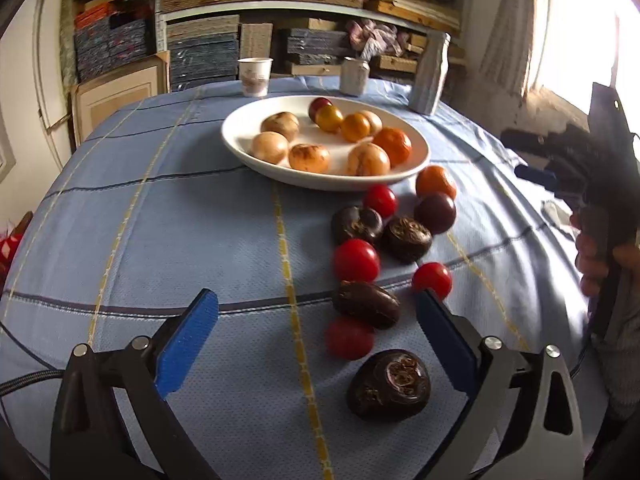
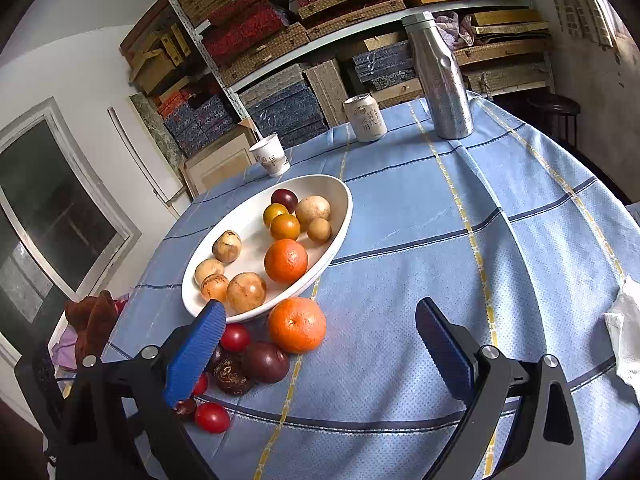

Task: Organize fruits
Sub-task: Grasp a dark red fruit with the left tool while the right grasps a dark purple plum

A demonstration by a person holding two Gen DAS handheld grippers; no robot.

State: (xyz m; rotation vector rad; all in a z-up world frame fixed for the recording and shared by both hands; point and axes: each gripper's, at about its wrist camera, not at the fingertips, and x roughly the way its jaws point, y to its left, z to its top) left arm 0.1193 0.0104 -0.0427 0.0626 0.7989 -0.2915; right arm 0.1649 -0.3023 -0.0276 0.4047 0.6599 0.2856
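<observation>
A white bowl on the blue checked tablecloth holds several pale brown fruits, small oranges and a dark plum. Loose fruit lies in front of it: an orange, a plum, several cherry tomatoes and dark wrinkled fruits. My left gripper stands open over the near end of this row. A dark fruit and a tomato lie on the cloth between its fingers, untouched. My right gripper is open and holds nothing, with the loose orange just ahead by its left finger.
A paper cup, a drink can and a steel bottle stand at the table's far edge. White tissue lies at the right. Shelves of stacked boxes fill the back wall. A hand holds the right gripper.
</observation>
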